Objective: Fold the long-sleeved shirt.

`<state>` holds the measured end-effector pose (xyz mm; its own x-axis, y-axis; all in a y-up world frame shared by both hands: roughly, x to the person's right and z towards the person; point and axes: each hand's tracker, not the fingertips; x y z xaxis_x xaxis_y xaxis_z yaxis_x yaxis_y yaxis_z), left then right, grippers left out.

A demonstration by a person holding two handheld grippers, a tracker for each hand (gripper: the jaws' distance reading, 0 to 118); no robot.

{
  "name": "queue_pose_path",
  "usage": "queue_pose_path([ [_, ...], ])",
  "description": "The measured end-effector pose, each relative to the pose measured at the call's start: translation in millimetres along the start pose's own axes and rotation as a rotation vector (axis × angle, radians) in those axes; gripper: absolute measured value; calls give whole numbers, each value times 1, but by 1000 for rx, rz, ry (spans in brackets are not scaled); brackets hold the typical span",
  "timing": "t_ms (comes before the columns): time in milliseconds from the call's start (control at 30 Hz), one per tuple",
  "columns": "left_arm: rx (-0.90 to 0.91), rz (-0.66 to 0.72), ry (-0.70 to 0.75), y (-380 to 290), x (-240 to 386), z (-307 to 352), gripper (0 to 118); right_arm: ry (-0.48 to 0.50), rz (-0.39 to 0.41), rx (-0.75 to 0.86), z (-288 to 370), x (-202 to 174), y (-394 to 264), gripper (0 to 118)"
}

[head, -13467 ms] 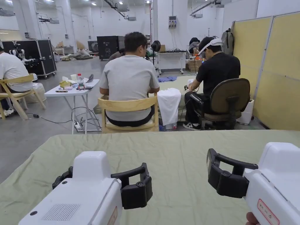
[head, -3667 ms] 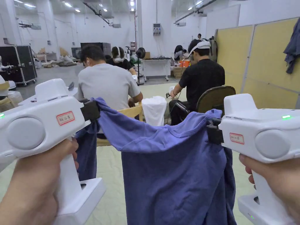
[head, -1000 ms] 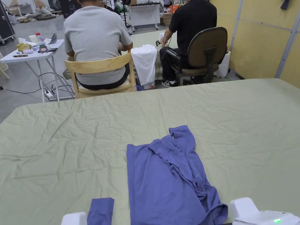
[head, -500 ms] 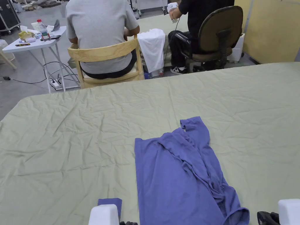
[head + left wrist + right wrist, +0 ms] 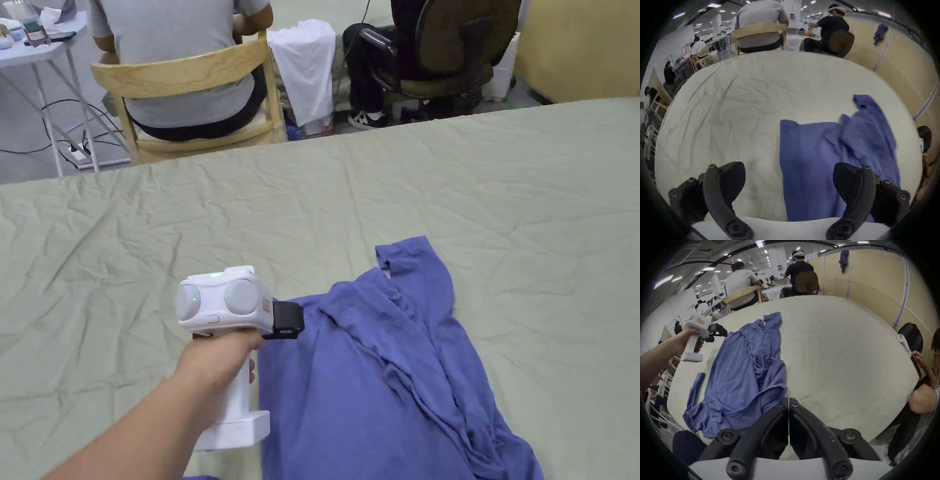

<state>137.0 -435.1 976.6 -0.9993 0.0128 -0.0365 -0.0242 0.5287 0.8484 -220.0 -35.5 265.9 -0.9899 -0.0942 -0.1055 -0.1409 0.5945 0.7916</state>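
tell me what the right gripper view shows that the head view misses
Right gripper view adds the right gripper, jaws shut by the shirt's near edge, a sleeve lying left of it, and a person at the table's right side. Head view adds the green lights on the left gripper's back. Both share the shirt lying on the green table, left gripper at its far left corner.

we see the shirt (image 5: 381, 387) lying on the table (image 5: 156, 225), the left gripper (image 5: 289, 320) at its left edge.
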Motion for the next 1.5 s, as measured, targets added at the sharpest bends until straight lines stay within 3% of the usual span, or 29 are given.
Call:
queue_pose_path([
  [67, -6, 18, 23, 3, -16, -23, 94, -9, -5, -7, -6, 2, 0, 3],
  [133, -7, 18, 21, 3, -17, -31, 64, -3, -7, -19, -12, 4, 0, 3],
  [200, -14, -43, 37, -4, -18, -32, 56, -3, -10, -30, -18, 4, 1, 3],
  [233, 5, -90, 45, 8, -11, -27, 24, -4, -11, -37, -20, 4, 3, 3],
  [267, 29, -121, 36, 19, -2, -18, 0, -3, -12, -44, -23, 3, 4, 3],
  [367, 65, -115, 49, 35, -3, 13, 0, 21, -56, -39, -25, 3, 13, 6],
  [400, 74, -116, 40, 38, -2, 21, 0, 28, -75, -29, -26, 3, 17, 21],
  [433, 81, -114, 13, 41, 6, 31, 0, 17, -89, -16, -28, 4, 21, 68],
  [467, 91, -113, 7, 44, 5, 42, 0, 17, -95, -18, -32, 3, 25, 108],
  [500, 101, -116, 11, 51, 15, 56, 0, 12, -95, -30, -40, 1, 29, 118],
  [533, 113, -120, 7, 55, 15, 68, 0, 20, -89, -79, -52, -1, 31, 118],
  [567, 125, -126, -2, 59, 17, 82, 0, 43, -139, -109, -59, -4, 27, 118],
  [700, 157, -127, -21, 73, 30, 130, 0, 39, -117, -253, -102, -13, 35, 115],
  [733, 163, -120, -25, 74, 28, 142, 0, 50, -112, -284, -109, -15, 34, 105],
  [767, 169, -112, -32, 82, 34, 150, 0, 52, -118, -305, -114, -16, 33, 83],
  [800, 176, -105, -38, 83, 33, 162, 0, 23, -98, -322, -110, -19, 34, 51],
  [833, 181, -98, -43, 83, 30, 175, 0, -61, -70, -309, -102, -20, 34, 25],
  [867, 187, -91, -43, 82, 24, 189, 0, 1, -96, -255, -86, -19, 36, 16],
  [967, 220, -65, -47, 87, 11, 239, 0, 60, -124, -125, -30, -18, 37, 16],
  [1100, 313, -43, -57, 99, -8, 332, 0, 93, -71, 60, 40, -23, 39, 14],
  [1333, 474, 125, -123, 101, -61, 504, 0, 178, -30, 352, 155, -34, 67, 14],
  [1500, 552, 221, -129, 95, -109, 589, 0, 201, 46, 523, 222, -44, 102, 14],
])
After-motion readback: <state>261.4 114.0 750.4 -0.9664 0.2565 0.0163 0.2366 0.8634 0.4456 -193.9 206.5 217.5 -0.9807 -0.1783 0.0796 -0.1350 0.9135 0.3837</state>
